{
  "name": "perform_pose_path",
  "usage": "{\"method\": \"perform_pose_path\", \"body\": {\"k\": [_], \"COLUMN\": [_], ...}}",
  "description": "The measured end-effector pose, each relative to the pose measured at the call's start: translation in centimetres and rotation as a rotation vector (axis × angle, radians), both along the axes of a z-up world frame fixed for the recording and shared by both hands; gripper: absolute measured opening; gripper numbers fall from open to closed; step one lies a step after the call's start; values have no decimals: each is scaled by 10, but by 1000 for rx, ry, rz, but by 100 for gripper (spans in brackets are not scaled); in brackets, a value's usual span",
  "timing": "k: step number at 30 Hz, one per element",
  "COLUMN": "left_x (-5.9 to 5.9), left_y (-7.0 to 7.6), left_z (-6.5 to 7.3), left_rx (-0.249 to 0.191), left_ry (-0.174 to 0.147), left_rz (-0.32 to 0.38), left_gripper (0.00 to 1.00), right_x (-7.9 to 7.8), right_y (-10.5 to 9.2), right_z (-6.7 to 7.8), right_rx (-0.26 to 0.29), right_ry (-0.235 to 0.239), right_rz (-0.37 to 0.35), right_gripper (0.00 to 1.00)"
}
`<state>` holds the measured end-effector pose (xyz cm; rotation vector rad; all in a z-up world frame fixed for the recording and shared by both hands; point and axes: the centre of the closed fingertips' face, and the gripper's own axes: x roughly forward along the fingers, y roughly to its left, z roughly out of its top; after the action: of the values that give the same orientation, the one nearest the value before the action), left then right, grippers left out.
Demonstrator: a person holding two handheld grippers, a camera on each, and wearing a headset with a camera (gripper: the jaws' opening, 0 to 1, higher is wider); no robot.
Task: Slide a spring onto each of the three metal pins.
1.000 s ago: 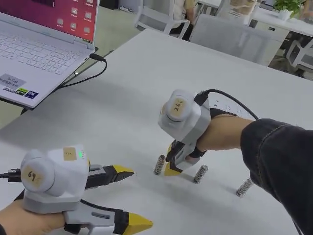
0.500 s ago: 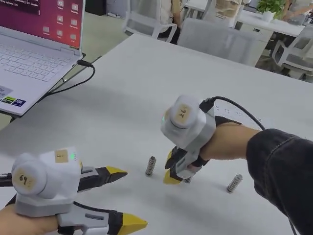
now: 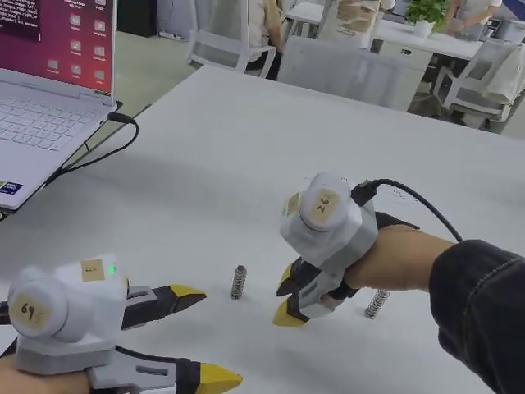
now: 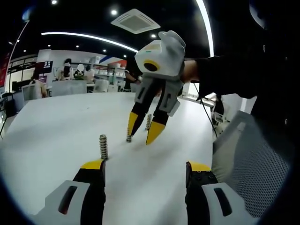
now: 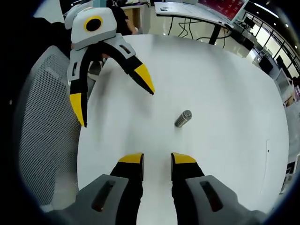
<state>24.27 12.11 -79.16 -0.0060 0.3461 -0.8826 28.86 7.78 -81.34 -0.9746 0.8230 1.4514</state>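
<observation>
A spring point(image 3: 238, 282) stands upright on the white tabletop point(image 3: 246, 148), just left of the right claw point(image 3: 287, 298). A second spring point(image 3: 376, 303) leans beside that claw's hand, and a third spring point(image 4: 129, 136) sits by its tips, perhaps touching. The right claw is slightly parted and empty. Nearer the person than the right claw, the left claw point(image 3: 203, 336) gapes wide, holding nothing.

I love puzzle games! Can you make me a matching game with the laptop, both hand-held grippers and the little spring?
1 laptop
2 left hand-held gripper
3 right hand-held gripper
4 spring

A upright on the table
B jaws wide apart, nearest the person
C far left, screen lit
D yellow tips aimed down

Pairs: 1-C, 2-B, 3-D, 4-A
</observation>
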Motion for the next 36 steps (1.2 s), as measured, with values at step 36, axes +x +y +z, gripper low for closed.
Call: {"method": "perform_pose_path", "body": {"k": [36], "left_x": [-6], "left_y": [-13], "left_z": [7], "left_rx": [10], "left_ry": [16], "left_rz": [-1], "left_gripper": [72], "right_x": [-26], "right_y": [-69], "right_z": [22], "right_rx": [286], "right_ry": [15], "right_rz": [-229], "right_gripper": [30]}}
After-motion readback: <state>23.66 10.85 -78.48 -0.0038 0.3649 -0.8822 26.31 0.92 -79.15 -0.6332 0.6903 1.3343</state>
